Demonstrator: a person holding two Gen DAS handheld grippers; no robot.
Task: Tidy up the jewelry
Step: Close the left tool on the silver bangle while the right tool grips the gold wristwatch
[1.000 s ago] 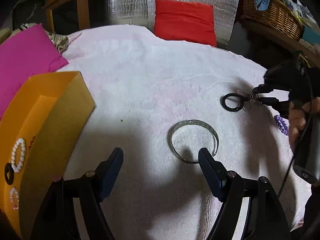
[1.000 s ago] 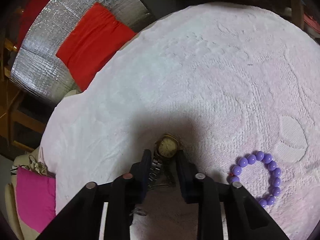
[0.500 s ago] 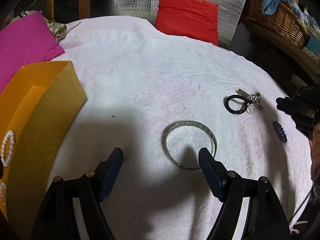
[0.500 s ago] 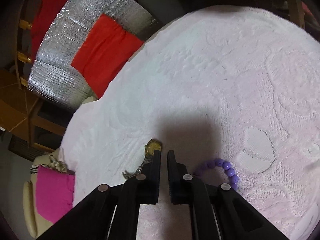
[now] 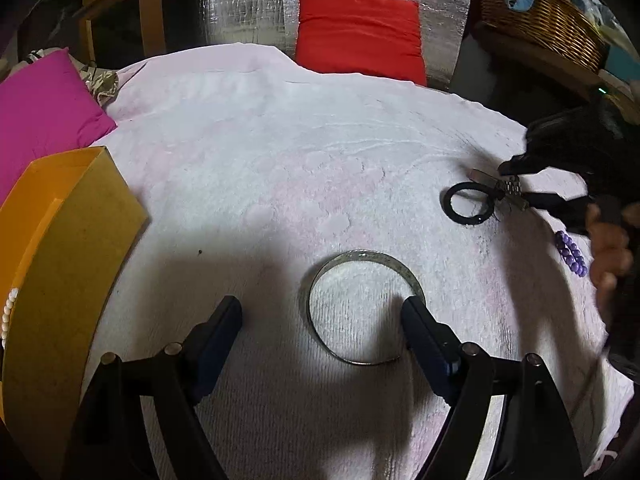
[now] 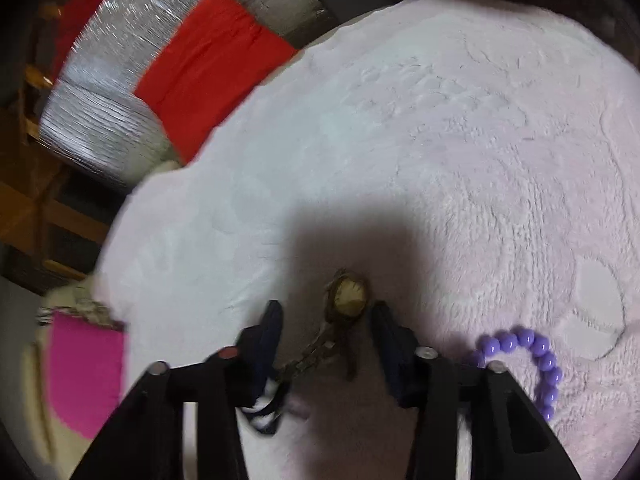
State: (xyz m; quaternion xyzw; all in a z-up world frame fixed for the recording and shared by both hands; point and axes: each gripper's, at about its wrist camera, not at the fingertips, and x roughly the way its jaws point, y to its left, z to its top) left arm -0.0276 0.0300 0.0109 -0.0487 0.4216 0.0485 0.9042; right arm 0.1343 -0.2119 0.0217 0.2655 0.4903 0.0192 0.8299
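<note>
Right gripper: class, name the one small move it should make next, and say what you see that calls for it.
Probably close on the watch. The right gripper's jaws are opening, the watch lies between them on the pink cloth, and neither pad presses on it yet.

Gold-faced watch flat on pink towel, beside purple bead bracelet, black ring, silver bangle.

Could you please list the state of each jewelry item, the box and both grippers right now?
silver bangle: flat on the cloth, not gripped
watch: on the cloth, between open jaws
purple bead bracelet: lying loose
black ring: lying flat
yellow box: open
left gripper: open
right gripper: opening
</note>
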